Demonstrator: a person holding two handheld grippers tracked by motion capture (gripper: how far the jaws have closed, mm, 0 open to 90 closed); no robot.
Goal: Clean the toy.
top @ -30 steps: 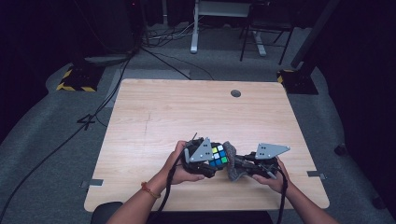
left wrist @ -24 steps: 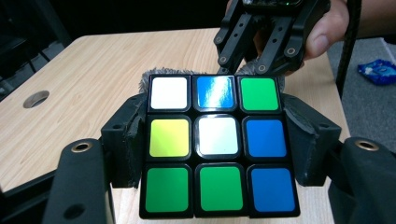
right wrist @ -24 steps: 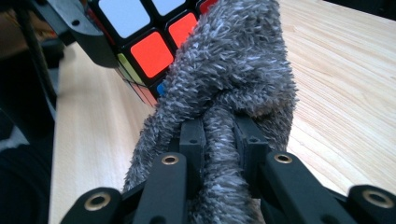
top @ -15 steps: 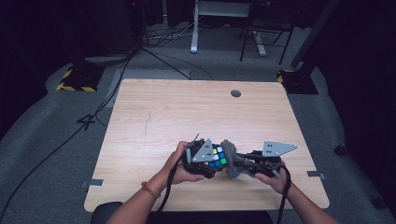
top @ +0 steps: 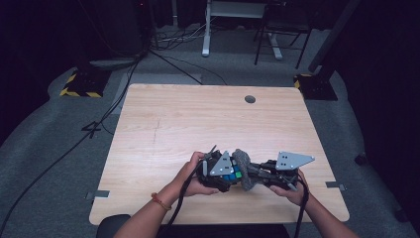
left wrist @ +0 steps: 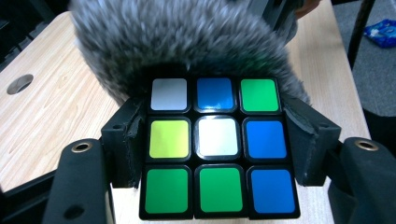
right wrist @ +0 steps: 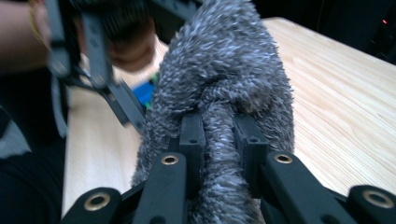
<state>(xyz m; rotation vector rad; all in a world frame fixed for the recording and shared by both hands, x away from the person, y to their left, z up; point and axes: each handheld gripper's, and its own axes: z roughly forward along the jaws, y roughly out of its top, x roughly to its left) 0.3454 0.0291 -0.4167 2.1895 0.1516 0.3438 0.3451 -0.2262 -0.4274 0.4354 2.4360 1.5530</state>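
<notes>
A scrambled puzzle cube [left wrist: 217, 145] with green, blue, white and yellow tiles is clamped between the jaws of my left gripper [left wrist: 217, 140]. In the high view the cube [top: 229, 174] sits near the table's front edge, held by the left gripper [top: 218, 171]. My right gripper [right wrist: 218, 135] is shut on a grey fluffy cloth [right wrist: 224, 84]. The cloth [top: 242, 168] presses against the cube's far face, and in the left gripper view the cloth [left wrist: 187, 42] covers the cube's top. The right gripper [top: 255, 173] lies just right of the cube.
The wooden table [top: 198, 124] has a round cable hole [top: 250, 99] near its far edge. Cables trail over the grey floor at the left [top: 64, 148]. A desk frame [top: 237, 25] and a chair stand beyond the table.
The right gripper has pushed the cloth leftward onto the cube, and both hands have drawn closer together. The cube stays in the left gripper.
</notes>
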